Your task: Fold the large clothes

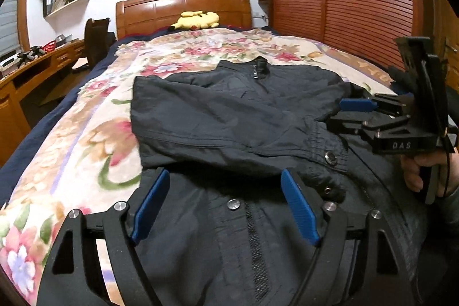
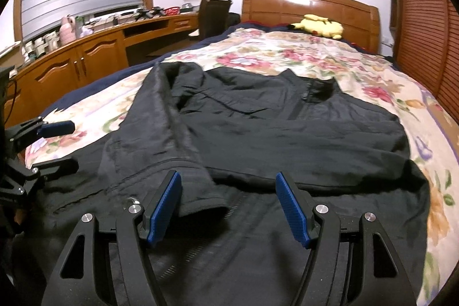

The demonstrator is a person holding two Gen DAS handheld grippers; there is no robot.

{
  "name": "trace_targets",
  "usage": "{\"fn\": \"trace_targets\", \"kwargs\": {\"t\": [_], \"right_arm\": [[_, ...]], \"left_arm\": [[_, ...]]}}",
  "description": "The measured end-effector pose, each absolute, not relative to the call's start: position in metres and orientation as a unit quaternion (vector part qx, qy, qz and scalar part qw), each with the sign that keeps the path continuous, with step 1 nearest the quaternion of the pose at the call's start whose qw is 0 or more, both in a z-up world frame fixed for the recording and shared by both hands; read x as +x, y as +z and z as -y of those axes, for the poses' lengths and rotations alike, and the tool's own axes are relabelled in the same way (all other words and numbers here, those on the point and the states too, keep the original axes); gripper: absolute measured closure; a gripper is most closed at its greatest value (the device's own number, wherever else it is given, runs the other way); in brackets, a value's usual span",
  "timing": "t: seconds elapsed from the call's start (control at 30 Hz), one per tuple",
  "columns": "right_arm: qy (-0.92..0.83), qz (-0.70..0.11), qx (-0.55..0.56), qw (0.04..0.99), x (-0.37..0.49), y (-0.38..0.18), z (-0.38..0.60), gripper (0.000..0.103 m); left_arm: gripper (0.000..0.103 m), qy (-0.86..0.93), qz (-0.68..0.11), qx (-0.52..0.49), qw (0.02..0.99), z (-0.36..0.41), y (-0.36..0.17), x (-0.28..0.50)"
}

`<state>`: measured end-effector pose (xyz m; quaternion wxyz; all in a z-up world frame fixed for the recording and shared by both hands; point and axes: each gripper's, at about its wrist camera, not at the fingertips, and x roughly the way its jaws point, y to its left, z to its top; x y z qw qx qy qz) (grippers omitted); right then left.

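Jacket (image 1: 243, 116) first: I'm seeing it lying dark and spread front-up on the floral blanket (image 1: 86, 139) of the bed, collar toward the headboard (image 1: 183, 7) and hem toward me. Judging from how it's lying, I'm reading both sleeves as already crossed in over the chest, so the sides are looking done, and the bottom-to-top fold is still waiting.

My left gripper (image 1: 223, 205) is hovering over the hem with its jaws standing wide and nothing between the blue pads. My right gripper (image 2: 228, 208) is likewise hanging released above the lower front, with a cuff (image 2: 198, 191) lying just under it but not pinched.

I'm finding the hem itself cut off below both views. Black on black, where one layer ends is hard to tell, and the far sleeve is blurring.
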<state>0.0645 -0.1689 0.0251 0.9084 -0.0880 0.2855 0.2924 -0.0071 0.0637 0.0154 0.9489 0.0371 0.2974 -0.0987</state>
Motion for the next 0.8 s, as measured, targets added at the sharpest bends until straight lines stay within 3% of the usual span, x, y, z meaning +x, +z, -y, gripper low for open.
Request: {"fn": "trace_targets", "kwargs": {"t": [0.67,0.77,0.8], "right_arm": [[0.337,-0.359,-0.107,0.864,0.103,0.004,0.149,0.033],[0.349,-0.359,-0.106,0.859,0.101,0.005,0.147,0.047],[0.35,-0.355,-0.109,0.86,0.1,0.006,0.147,0.056]], "left_arm": [[0.022,-0.056,-0.299,0.02,0.952,-0.087,0.007,-0.006],[0.022,-0.051,-0.3,0.018,0.952,-0.086,0.003,-0.005],[0.022,-0.05,-0.301,0.017,0.952,-0.086,0.002,-0.004]]}}
